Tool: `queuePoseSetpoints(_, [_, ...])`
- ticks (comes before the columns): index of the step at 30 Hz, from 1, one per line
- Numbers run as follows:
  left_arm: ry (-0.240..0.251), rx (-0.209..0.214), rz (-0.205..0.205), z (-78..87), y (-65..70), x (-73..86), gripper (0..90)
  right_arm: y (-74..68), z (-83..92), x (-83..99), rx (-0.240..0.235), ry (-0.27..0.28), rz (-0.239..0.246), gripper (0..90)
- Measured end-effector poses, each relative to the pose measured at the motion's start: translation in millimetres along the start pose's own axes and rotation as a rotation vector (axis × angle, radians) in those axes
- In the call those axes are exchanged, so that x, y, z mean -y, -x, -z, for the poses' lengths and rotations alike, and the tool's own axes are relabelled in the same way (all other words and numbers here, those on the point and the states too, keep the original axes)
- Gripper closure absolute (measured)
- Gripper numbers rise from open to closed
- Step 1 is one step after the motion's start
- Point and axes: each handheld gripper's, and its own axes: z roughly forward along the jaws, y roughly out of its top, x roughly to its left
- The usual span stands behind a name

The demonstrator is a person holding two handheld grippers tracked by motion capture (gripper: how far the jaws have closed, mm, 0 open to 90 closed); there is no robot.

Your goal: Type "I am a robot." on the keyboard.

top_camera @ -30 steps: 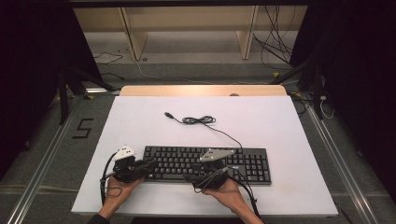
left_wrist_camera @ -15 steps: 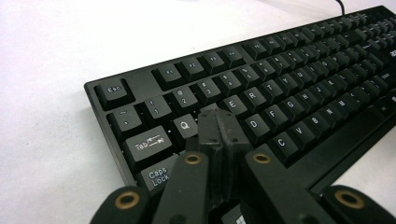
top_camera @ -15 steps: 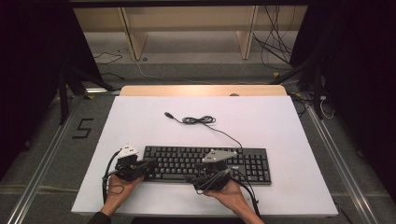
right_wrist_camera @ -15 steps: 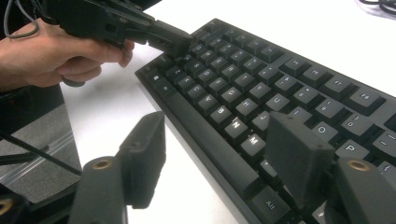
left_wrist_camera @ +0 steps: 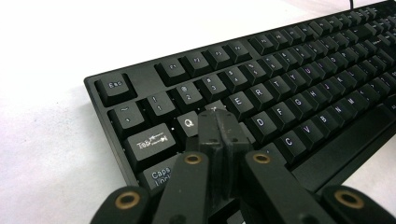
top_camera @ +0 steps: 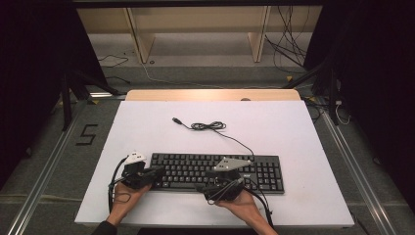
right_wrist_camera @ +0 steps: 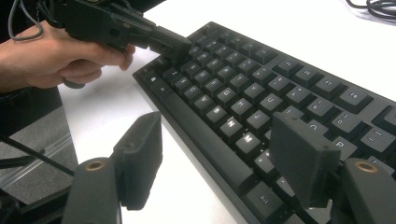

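**Closed left fingers on the keys, right fingers spread**

Nearest the person, the right gripper (top_camera: 214, 188) hovers at the front edge of the black keyboard (top_camera: 254, 171), fingers (right_wrist_camera: 140, 154) spread wide after just opening, nothing between them. The left gripper (top_camera: 155, 172) has its fingers (left_wrist_camera: 219, 128) pressed together, tips down on the keys beside Q. The keyboard lies along the near side of the white tabletop (top_camera: 293, 127); farther back, its cable (top_camera: 208, 126) coils loosely.
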Motion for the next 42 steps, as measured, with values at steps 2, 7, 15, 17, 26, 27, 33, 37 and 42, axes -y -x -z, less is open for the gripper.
queuePoseSetpoints(2, [-0.005, -0.001, 0.0, 0.0, 0.1, 0.0, 88.9, 0.4, 0.4, 0.2, 0.001, 0.0, 0.0, 35.8])
queuePoseSetpoints(7, [-0.02, 0.006, 0.003, -1.8, -0.2, 1.0, 89.1, 1.1, 0.7, 0.5, 0.004, -0.001, -0.004, 35.8])
queuePoseSetpoints(15, [-0.016, 0.002, 0.001, -0.3, 1.2, 0.3, 88.5, 3.8, 1.5, 0.3, 0.02, 0.004, -0.009, 35.9])
queuePoseSetpoints(17, [-0.006, 0.008, 0.0, 1.0, 1.3, -0.5, 87.0, 4.7, 1.5, 0.1, 0.022, 0.009, -0.009, 35.8])
queuePoseSetpoints(26, [0.036, 0.039, 0.003, 6.9, 4.0, -1.5, 75.0, 9.6, -0.2, -0.5, 0.053, 0.012, -0.023, 38.6])
queuePoseSetpoints(27, [0.038, 0.042, 0.001, 7.9, 4.5, -1.4, 73.4, 10.0, -0.7, -0.5, 0.057, 0.01, -0.024, 39.9])
queuePoseSetpoints(33, [0.062, 0.085, -0.004, 13.2, 8.9, -0.8, 64.2, 12.0, -4.4, -0.6, 0.075, 0.003, -0.02, 51.4])
queuePoseSetpoints(37, [0.063, 0.097, -0.006, 14.6, 12.1, -0.1, 57.7, 12.4, -6.2, -0.8, 0.083, -0.003, -0.024, 58.9])
queuePoseSetpoints(42, [0.063, 0.107, -0.003, 16.4, 14.0, 0.7, 48.3, 12.9, -10.4, -1.6, 0.082, -0.009, -0.016, 71.2])
